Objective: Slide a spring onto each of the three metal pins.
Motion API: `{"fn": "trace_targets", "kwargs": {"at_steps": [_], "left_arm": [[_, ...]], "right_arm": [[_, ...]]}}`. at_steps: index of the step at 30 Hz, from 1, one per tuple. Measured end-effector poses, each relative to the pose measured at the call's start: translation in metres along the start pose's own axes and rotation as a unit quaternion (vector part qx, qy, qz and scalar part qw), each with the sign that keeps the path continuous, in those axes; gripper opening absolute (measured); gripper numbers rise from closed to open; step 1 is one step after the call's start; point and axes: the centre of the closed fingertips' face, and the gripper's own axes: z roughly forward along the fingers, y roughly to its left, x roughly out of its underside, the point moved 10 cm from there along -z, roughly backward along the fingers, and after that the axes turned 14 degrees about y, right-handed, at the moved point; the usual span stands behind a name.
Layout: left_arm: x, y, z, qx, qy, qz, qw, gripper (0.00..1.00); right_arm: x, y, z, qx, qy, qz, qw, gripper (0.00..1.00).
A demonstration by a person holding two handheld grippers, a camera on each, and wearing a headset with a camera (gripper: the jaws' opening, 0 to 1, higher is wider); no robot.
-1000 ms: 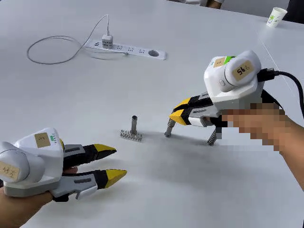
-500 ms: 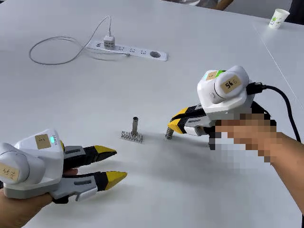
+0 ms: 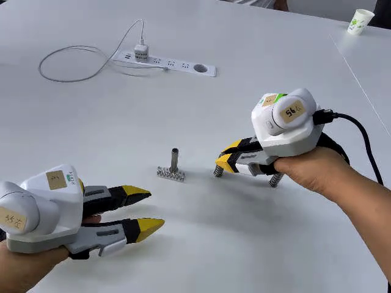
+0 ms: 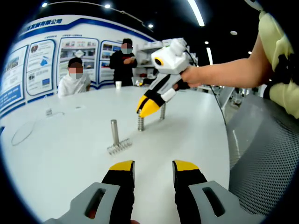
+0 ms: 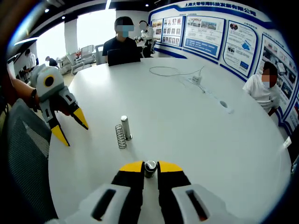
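Right gripper [image 3: 224, 160] has come down closer to table [image 3: 201, 244], right of bare pin [image 3: 175, 157]. Jaws now clamp top of middle pin [image 5: 150, 168]. Spring [image 3: 218, 171] on it shows shorter beneath jaws than before. Sprung pin [image 3: 276, 179], farther right of bare pin, back in sight after being hidden.

My head view looks down on the desk [image 3: 214, 244] from above. Both gripper views sit low along my jaws, facing each other, sharing the bare pin [image 4: 114, 132] between.
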Motion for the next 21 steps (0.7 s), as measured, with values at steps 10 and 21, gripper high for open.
{"fn": "trace_targets", "kwargs": {"at_steps": [10,21], "left_arm": [[-0.001,0.001,0.000,0.000,0.001,0.002,1.0000,0.33],[-0.001,0.000,0.001,0.001,0.000,0.002,1.0000,0.33]], "right_arm": [[-0.003,0.003,-0.004,0.004,-0.013,-0.003,0.9999,0.19],[-0.021,0.020,-0.012,0.002,-0.043,-0.029,0.9987,0.22]]}}
